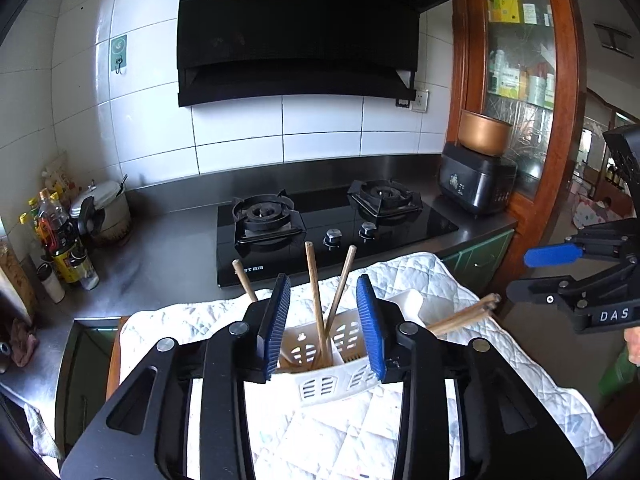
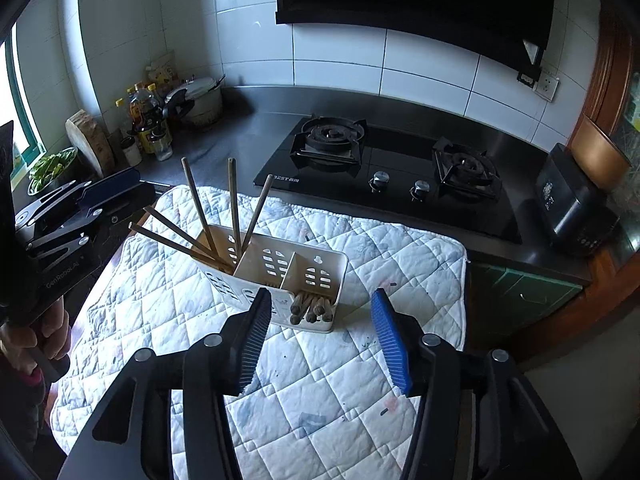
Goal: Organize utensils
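A white slotted utensil holder (image 2: pixel 338 280) with three compartments stands on a quilted white cloth (image 2: pixel 340 380). Several wooden chopsticks (image 2: pixel 234 204) lean out of its far-left compartment. Another bundle of chopsticks (image 2: pixel 312 308) fills the nearest compartment. My right gripper (image 2: pixel 322 300) hangs open just above and before that bundle, its pads touching nothing. In the left wrist view my left gripper (image 1: pixel 323 292) stands open over the holder (image 1: pixel 320 384); the upright chopsticks (image 1: pixel 314 280) show between its pads without contact. The right gripper (image 1: pixel 528 276) appears at the right there, the left gripper (image 2: pixel 136 196) at the left of the right view.
Behind the cloth lies a black two-burner gas hob (image 2: pixel 384 176) on a steel counter. A black rice cooker (image 2: pixel 572 204) stands at the right. Bottles (image 2: pixel 150 120), a pressure cooker (image 2: pixel 204 100), a wooden block (image 2: pixel 88 140) and a bowl of greens (image 2: pixel 52 168) crowd the left corner.
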Action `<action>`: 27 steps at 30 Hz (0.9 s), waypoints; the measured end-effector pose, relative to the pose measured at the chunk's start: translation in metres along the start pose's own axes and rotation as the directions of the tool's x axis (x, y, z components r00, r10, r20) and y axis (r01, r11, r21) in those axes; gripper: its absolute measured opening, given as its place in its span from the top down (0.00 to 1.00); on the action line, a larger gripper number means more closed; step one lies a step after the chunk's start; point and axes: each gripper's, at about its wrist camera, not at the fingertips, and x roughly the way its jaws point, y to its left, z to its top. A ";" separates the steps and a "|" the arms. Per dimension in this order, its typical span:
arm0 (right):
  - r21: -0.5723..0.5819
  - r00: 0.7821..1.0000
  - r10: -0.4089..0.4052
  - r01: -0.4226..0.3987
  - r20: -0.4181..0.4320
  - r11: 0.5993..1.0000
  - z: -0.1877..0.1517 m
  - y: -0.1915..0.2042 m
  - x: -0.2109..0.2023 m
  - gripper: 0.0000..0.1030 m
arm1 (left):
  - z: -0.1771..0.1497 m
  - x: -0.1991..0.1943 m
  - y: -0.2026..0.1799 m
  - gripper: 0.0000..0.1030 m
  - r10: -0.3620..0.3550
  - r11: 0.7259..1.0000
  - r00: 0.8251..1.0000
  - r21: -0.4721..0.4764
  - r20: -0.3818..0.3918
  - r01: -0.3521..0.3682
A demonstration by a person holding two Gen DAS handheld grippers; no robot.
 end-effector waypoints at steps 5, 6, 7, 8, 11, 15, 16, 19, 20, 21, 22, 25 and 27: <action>0.021 0.997 -0.014 0.013 0.075 1.000 -0.022 0.009 -0.031 0.26 | -0.015 -0.039 -0.003 0.43 0.027 0.999 0.999 0.016 0.042 -0.028; 0.024 0.996 -0.014 0.012 0.089 1.000 -0.028 0.012 -0.037 0.23 | -0.020 -0.047 -0.003 0.41 0.023 1.000 0.999 0.011 0.048 -0.024; 0.027 0.994 -0.016 0.013 0.109 1.000 -0.035 0.016 -0.042 0.18 | -0.025 -0.055 -0.003 0.36 0.016 1.000 0.999 0.006 0.051 -0.016; 0.031 0.992 -0.025 0.021 0.125 0.999 -0.042 0.019 -0.047 0.16 | -0.030 -0.063 -0.002 0.32 0.011 1.000 0.998 0.004 0.056 -0.011; 0.026 0.985 -0.043 0.039 0.169 0.999 -0.066 0.034 -0.058 0.13 | -0.049 -0.085 0.000 0.23 0.001 1.000 0.997 -0.007 0.072 0.000; 0.029 0.975 -0.036 0.030 0.218 0.999 -0.100 0.054 -0.068 0.12 | -0.077 -0.107 0.003 0.17 -0.006 0.999 0.997 -0.036 0.074 0.009; 0.028 0.973 -0.036 0.030 0.226 0.999 -0.108 0.059 -0.069 0.12 | -0.086 -0.112 0.004 0.17 -0.009 0.999 0.998 -0.039 0.068 0.012; 0.020 0.971 -0.032 0.028 0.238 0.999 -0.131 0.076 -0.071 0.11 | -0.108 -0.125 0.005 0.14 0.005 0.999 0.998 -0.046 0.063 -0.002; 0.017 0.971 -0.033 0.029 0.239 0.999 -0.138 0.081 -0.070 0.11 | -0.114 -0.129 0.005 0.13 0.010 0.999 0.998 -0.046 0.064 -0.007; 0.012 0.969 -0.035 0.033 0.243 0.999 -0.145 0.085 -0.069 0.11 | -0.121 -0.135 0.005 0.12 0.015 0.999 0.998 -0.048 0.066 -0.012; 0.006 0.968 -0.046 0.046 0.245 0.999 -0.152 0.090 -0.069 0.10 | -0.127 -0.139 0.004 0.11 0.019 0.999 0.998 -0.050 0.066 -0.016; -0.002 0.963 -0.082 0.086 0.256 0.996 -0.172 0.103 -0.067 0.09 | -0.144 -0.153 0.004 0.10 0.036 0.998 0.997 -0.056 0.068 -0.032; 0.000 0.960 -0.101 0.105 0.260 0.995 -0.182 0.110 -0.065 0.09 | -0.153 -0.162 0.003 0.09 0.047 0.997 0.996 -0.061 0.076 -0.043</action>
